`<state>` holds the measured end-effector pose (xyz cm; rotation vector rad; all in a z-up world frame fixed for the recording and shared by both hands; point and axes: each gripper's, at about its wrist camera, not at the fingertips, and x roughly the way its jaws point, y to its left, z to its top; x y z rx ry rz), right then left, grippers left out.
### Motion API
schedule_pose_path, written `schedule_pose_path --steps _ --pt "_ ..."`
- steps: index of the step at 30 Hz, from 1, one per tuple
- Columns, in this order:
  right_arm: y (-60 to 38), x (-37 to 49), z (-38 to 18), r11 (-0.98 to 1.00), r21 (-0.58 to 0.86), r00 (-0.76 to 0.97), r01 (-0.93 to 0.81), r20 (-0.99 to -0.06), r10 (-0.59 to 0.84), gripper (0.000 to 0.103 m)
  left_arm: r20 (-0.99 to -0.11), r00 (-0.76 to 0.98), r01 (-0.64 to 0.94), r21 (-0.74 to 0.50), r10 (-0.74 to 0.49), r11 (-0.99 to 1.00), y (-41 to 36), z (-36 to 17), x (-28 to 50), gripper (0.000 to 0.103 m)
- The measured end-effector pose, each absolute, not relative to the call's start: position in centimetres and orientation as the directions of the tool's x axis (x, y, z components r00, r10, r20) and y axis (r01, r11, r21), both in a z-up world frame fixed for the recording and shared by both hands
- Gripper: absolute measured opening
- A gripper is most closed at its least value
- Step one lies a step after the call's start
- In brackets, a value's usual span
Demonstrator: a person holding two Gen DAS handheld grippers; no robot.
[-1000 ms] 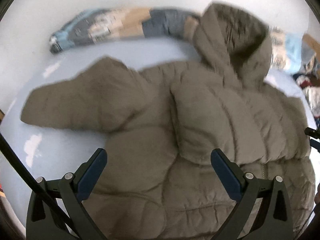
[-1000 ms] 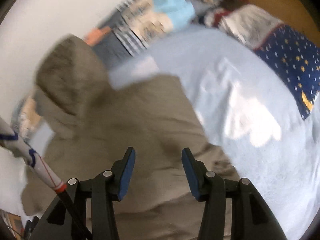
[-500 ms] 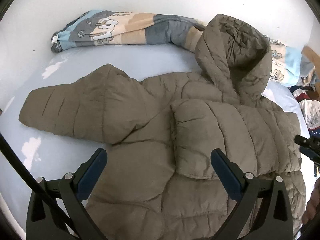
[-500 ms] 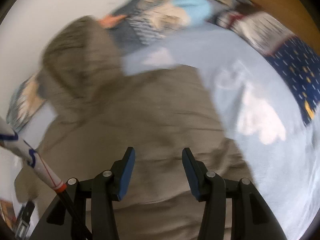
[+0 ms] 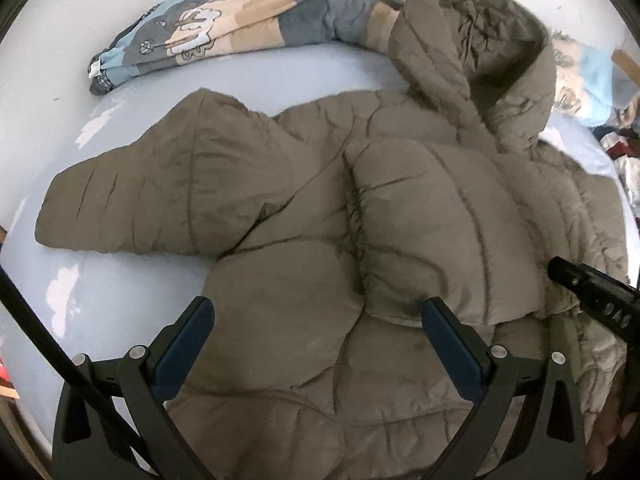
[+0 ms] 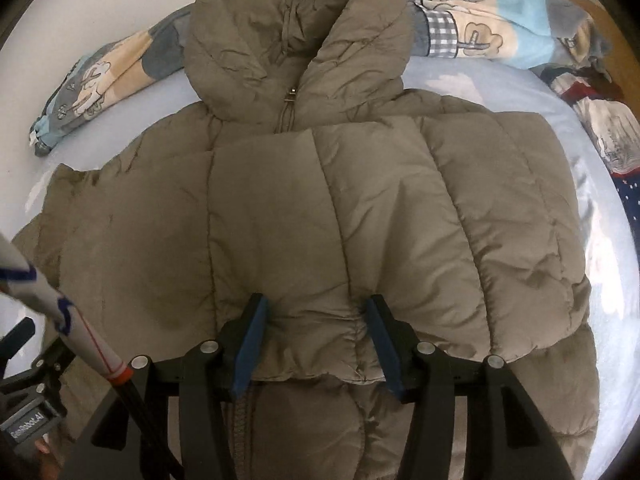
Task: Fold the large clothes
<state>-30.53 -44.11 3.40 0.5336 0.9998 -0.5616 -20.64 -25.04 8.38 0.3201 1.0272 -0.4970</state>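
Jacket: a taupe hooded puffer jacket (image 6: 320,208) lies spread on the pale blue bed sheet (image 5: 256,76), hood (image 6: 296,40) toward the wall, zipper closed up to the collar
Sleeves: one sleeve (image 5: 160,196) stretches out flat over the sheet; the other (image 5: 440,232) lies folded across the chest
Left gripper (image 5: 318,320): jaws wide apart, hovering over the lower front with nothing between them
Right gripper (image 6: 316,332): jaws opening – the cuff end of the folded sleeve sits between the blue pads, which do not press it
Around: a rolled patterned quilt (image 5: 224,44) runs along the wall behind the hood; a heap of other clothes (image 6: 600,92) sits at the far corner
In the way: a white-and-blue cable (image 6: 60,308) crosses the right wrist view's lower corner
Open room: bare sheet beside the outstretched sleeve and along the jacket's opposite edge – the quilt closes off the wall side
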Motion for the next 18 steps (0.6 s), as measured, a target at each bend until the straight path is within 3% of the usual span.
schedule_pose_path --steps 3,8,18 --pt "-44.9 -31.8 5.4 0.710 0.239 0.490 0.662 -0.855 -0.168 0.056 -0.867 0.425 0.538 0.011 -0.260 0.843 -24.6 9.0 -20.8 0.103" --pt "-45.3 -33.1 6.9 0.685 0.261 0.502 0.680 -0.847 -0.176 0.056 -0.872 0.425 0.509 0.009 -0.243 0.861 -23.6 9.2 -20.1 0.103" --pt "-42.4 -33.1 3.8 0.707 0.190 0.402 0.681 -0.904 -0.144 0.056 -0.864 0.427 0.453 -0.051 -0.267 0.890 -19.5 10.7 -18.1 0.103"
